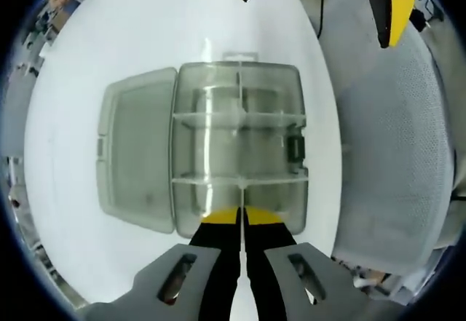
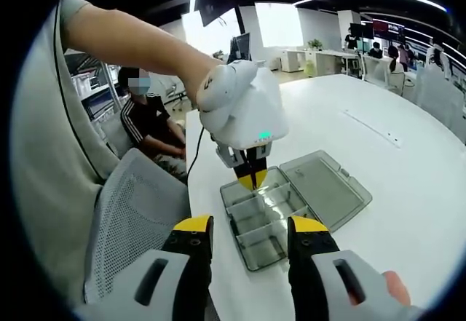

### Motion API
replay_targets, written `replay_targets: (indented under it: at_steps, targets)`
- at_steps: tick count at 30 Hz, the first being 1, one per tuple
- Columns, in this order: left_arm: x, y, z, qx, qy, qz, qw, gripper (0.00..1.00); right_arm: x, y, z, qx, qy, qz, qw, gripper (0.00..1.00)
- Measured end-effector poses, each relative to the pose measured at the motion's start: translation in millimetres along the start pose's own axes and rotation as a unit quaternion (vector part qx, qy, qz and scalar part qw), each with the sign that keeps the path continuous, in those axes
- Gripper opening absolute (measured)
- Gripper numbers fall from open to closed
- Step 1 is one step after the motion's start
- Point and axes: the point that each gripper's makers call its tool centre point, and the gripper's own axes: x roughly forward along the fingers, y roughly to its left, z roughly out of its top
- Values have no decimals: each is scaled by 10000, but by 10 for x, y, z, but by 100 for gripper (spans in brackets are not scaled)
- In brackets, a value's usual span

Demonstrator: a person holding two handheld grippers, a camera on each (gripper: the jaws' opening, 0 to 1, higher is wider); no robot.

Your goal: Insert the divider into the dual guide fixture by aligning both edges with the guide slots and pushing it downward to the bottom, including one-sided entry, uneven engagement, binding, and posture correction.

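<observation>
Translucent grey organiser box [image 1: 239, 146] lying open on the white table [image 1: 65, 117], hinged lid [image 1: 135, 157] flopped flat to one side. Looking down the left gripper [image 1: 240, 218] here: yellow-tipped jaws pressed nearly together at the box's near wall, right on the long centre divider [image 1: 239, 128], probably pinching its top edge to steer it into the guide slots, though hard telling for sure. Crosswise dividers already seated inside.

Switching to the right gripper view: right gripper [image 2: 247, 235] hanging back with jaws wide apart, gripping nothing, likely waiting to fix any tilt. Left gripper [image 2: 253, 177] pointing straight down into the box [image 2: 266, 219], grey mesh chair [image 2: 131, 219] beside the table.
</observation>
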Motion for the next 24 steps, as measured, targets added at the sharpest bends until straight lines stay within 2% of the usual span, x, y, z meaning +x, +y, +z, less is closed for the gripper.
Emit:
replay_targets:
  at_steps: [24]
  targets:
    - [32, -15, 1, 147, 34, 203, 9997, 0, -11, 19, 2, 0, -5, -29, 10000, 37]
